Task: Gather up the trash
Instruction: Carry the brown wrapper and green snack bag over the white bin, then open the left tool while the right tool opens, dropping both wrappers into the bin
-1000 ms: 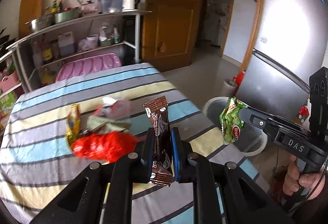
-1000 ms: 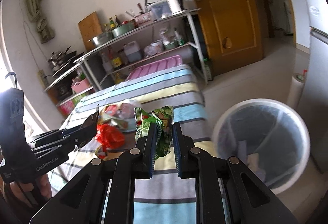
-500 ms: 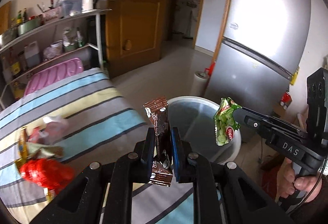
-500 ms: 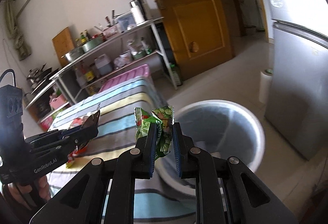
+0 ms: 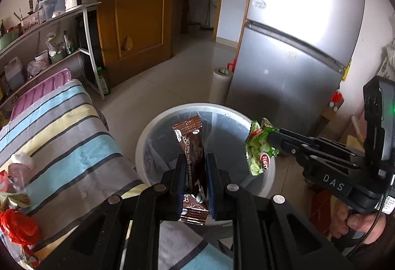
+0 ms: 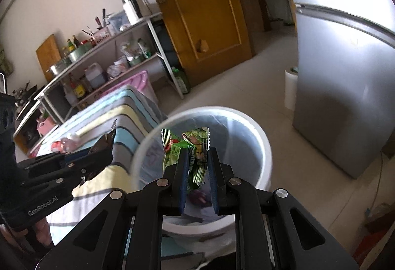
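Wrappers weigh little and crinkle; we pinch the brown wrapper (image 5: 191,161) mid-length in the left gripper (image 5: 195,183) and the green wrapper (image 6: 191,154) in the right gripper (image 6: 196,181), above the bin (image 5: 145,144).

white letters "das" read along the side of the black two-finger right gripper (image 5: 269,140) in the left wrist view. in the right wrist view, "genrobot.ai" runs in pale letters on the body of the black left gripper (image 6: 108,140). the green crinkled snack packet (image 5: 259,150) shows a red oval logo with white letters, too small to make out. the brown foil coffee sachet (image 5: 191,144) carries white print down its length, not legible here.
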Tool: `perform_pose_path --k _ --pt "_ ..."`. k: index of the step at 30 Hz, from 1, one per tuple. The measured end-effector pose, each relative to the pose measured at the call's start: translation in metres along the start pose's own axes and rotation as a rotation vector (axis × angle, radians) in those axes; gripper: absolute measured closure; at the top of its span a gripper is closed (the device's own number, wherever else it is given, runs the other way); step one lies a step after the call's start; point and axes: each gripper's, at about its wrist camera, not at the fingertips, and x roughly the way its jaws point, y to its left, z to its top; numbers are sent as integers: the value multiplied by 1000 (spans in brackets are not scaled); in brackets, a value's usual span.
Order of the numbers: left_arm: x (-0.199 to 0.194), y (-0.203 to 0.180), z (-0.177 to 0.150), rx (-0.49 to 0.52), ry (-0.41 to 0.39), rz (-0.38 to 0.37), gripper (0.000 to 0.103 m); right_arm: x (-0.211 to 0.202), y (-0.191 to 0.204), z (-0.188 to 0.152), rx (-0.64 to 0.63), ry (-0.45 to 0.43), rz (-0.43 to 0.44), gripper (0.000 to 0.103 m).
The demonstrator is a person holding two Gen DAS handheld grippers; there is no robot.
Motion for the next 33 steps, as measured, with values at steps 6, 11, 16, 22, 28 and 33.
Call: perform_pose_path --k 6,11,16,22,28,33 --pt "18 -4 -2 -6 49 -4 86 18 -13 -5 13 47 -28 85" --pt "21 -2 -3 -20 57 -2 84 24 -20 -9 22 74 -36 81" --pt "22 2 -4 -36 63 -7 66 26 -20 -10 31 82 -41 67" --pt "17 3 -4 -46 53 -6 54 24 -14 -10 14 78 -49 57" --pt "10 7 -4 -55 38 -1 52 20 -12 -9 16 68 -57 55" --pt "-4 13 -6 -63 11 8 51 14 -4 -7 4 50 -52 55"
